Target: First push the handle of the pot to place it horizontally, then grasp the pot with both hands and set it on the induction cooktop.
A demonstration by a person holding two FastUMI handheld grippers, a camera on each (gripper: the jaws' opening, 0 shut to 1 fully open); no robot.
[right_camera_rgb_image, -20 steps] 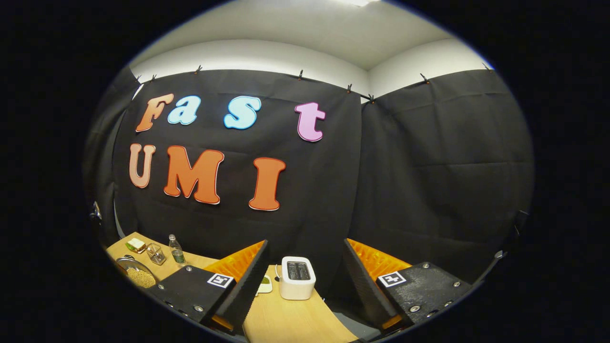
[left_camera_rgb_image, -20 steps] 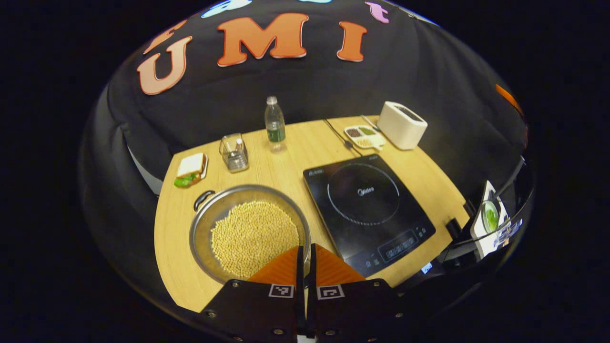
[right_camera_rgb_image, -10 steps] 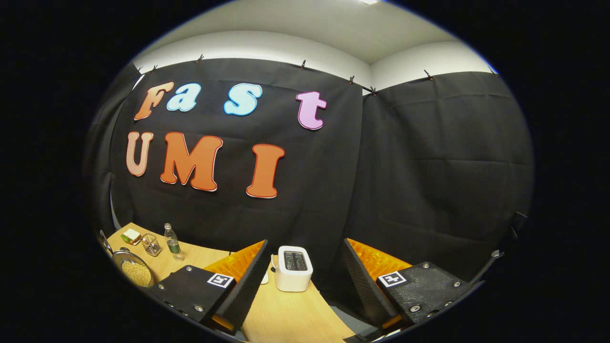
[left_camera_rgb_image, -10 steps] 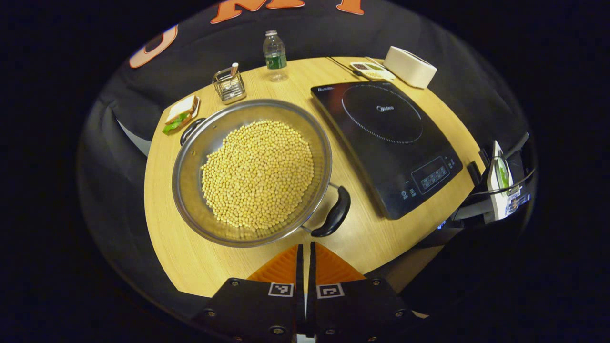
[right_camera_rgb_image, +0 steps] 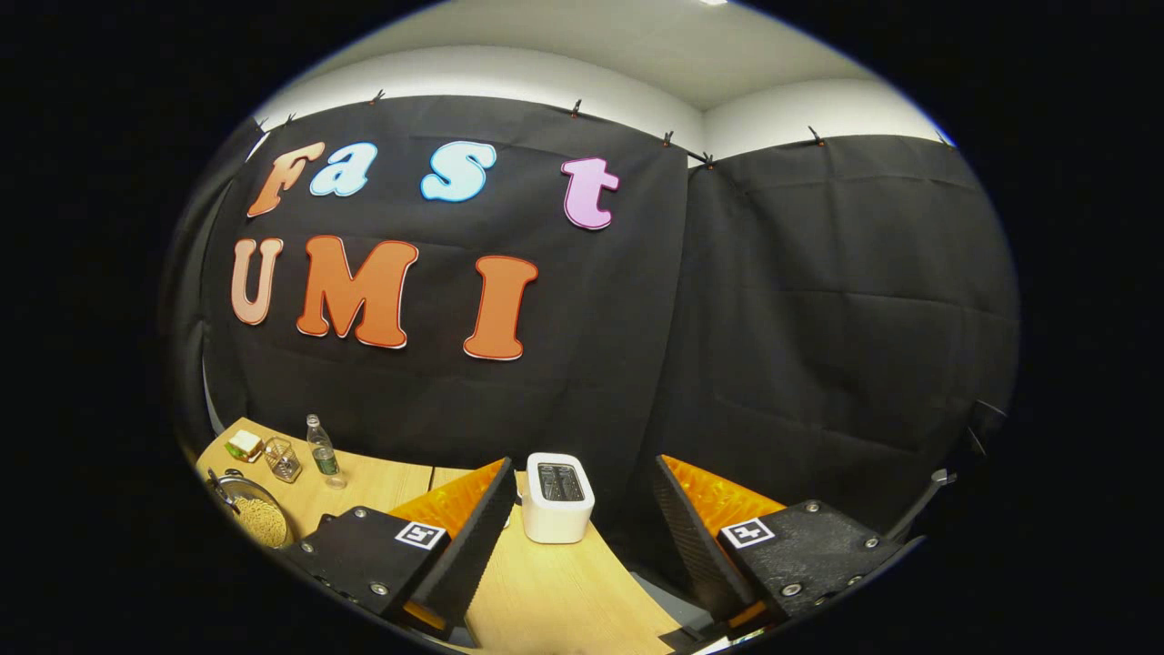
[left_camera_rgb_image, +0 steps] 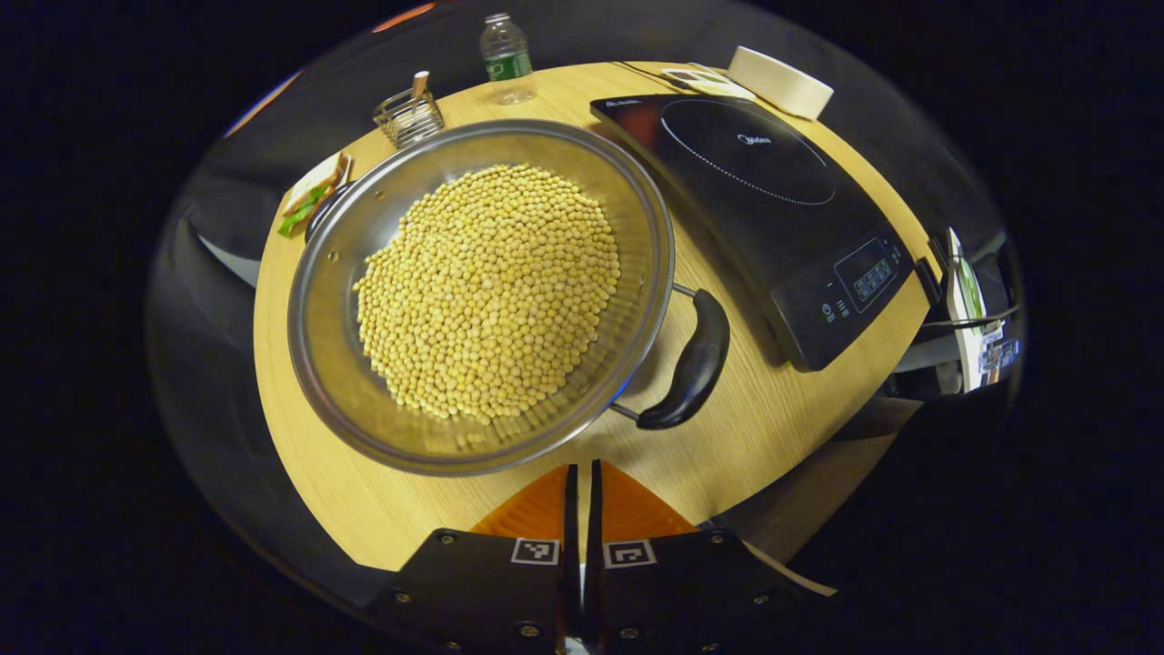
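A steel pot [left_camera_rgb_image: 364,400] full of yellow beans sits on the wooden table [left_camera_rgb_image: 755,428]. Its near black handle [left_camera_rgb_image: 688,364] points toward the lower right; the far handle [left_camera_rgb_image: 320,198] pokes out at the upper left. My left gripper [left_camera_rgb_image: 582,478] is shut and empty, hovering just in front of the pot's near rim, left of the near handle. The black induction cooktop [left_camera_rgb_image: 773,191] lies to the pot's right. In the right gripper view my right gripper [right_camera_rgb_image: 582,509] stands open, held high and pointing at the wall, with the pot [right_camera_rgb_image: 250,509] small at the far left.
A water bottle [left_camera_rgb_image: 503,55], a wire holder [left_camera_rgb_image: 407,114], a sandwich [left_camera_rgb_image: 309,186], a seasoning dish [left_camera_rgb_image: 696,80] and a white toaster [left_camera_rgb_image: 779,80] line the table's far side. The toaster [right_camera_rgb_image: 556,496] stands ahead of the right gripper. Some gear hangs at the table's right edge [left_camera_rgb_image: 964,309].
The left gripper has dropped and tilted down toward the pot, which now looms much larger with its near handle in sight. The right gripper has tilted slightly downward, staying open.
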